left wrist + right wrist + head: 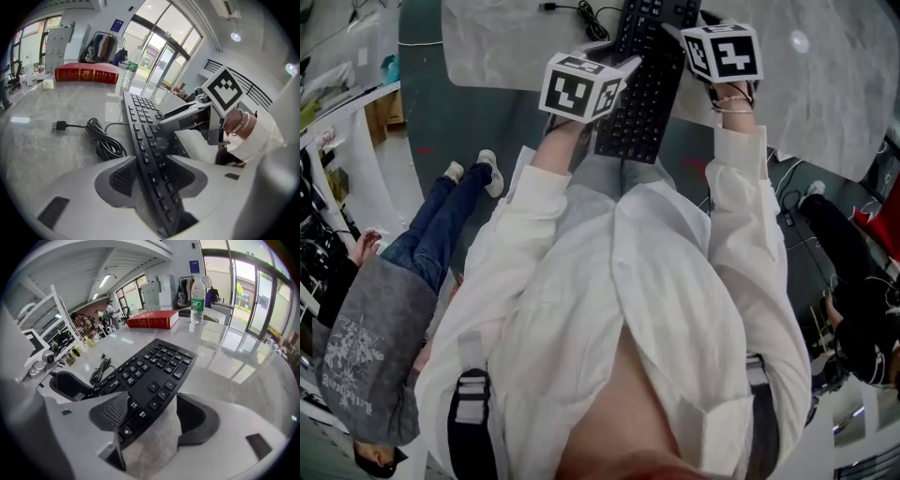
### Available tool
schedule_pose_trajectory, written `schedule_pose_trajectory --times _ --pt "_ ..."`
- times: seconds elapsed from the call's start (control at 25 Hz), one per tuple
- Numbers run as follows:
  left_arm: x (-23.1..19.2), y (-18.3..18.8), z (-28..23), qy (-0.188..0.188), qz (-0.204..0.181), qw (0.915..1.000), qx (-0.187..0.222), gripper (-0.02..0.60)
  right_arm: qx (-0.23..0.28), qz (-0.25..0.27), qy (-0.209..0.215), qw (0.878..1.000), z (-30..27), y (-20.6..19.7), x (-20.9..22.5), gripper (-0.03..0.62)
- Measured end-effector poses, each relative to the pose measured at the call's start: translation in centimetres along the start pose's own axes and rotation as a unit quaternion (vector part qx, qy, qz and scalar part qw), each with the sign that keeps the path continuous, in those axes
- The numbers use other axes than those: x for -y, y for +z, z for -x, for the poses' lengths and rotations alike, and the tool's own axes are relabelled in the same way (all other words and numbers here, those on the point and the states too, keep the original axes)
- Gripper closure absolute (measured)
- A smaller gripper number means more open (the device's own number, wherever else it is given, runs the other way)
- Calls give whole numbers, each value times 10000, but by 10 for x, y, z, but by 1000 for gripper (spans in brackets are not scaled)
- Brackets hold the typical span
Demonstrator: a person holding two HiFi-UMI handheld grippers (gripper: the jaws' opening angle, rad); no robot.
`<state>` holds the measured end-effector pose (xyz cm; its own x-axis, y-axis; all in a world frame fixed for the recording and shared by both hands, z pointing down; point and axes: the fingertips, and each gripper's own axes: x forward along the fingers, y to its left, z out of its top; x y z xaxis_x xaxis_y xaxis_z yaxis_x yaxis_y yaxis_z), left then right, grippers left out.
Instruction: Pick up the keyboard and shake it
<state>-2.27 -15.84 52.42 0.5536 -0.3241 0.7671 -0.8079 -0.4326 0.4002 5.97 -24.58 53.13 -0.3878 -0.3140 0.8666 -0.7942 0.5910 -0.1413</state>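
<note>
The black keyboard (639, 94) lies lengthwise away from me, and its near end reaches out past the marble table's (506, 47) front edge. My left gripper (157, 176) is shut on the keyboard (149, 140), with both pads pressed against its near left part. The marker cube (581, 86) of that gripper sits at the keyboard's left side. My right gripper (157, 420) stands open around the keyboard's (150, 376) right corner. Its left pad (112, 411) lies over the keys, while bare marble shows between the keyboard and its right pad (197, 416). In the left gripper view, the right gripper (187, 119) reaches in from the right.
The keyboard's cable lies coiled (105, 140) on the marble to its left, its USB plug (59, 125) loose. A red book (152, 319) and a water bottle (197, 303) stand at the far end. A person in jeans (441, 225) stands at my left.
</note>
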Motion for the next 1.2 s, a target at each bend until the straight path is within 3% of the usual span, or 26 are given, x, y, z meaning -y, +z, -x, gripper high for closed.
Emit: schedule_pose_trajectory --times 0.2,0.32,0.52,0.8,1.08,1.2 --pt "0 2 6 256 -414 9988 0 376 117 -38 -40 9999 2 0 -1 266" --pt "-6 10 12 470 -651 9967 110 407 196 -40 -69 9998 4 1 -1 266" --pt "-5 16 20 411 -593 9972 218 427 323 42 -77 9994 12 3 -5 266" --pt "3 30 35 467 -688 9953 486 465 1063 223 -279 9937 44 21 -11 274" --pt "23 51 69 492 -918 9896 988 511 1848 159 -197 9825 96 36 -41 396" --pt "32 66 89 527 -1014 9844 1340 529 2156 198 -141 9762 120 46 -53 421"
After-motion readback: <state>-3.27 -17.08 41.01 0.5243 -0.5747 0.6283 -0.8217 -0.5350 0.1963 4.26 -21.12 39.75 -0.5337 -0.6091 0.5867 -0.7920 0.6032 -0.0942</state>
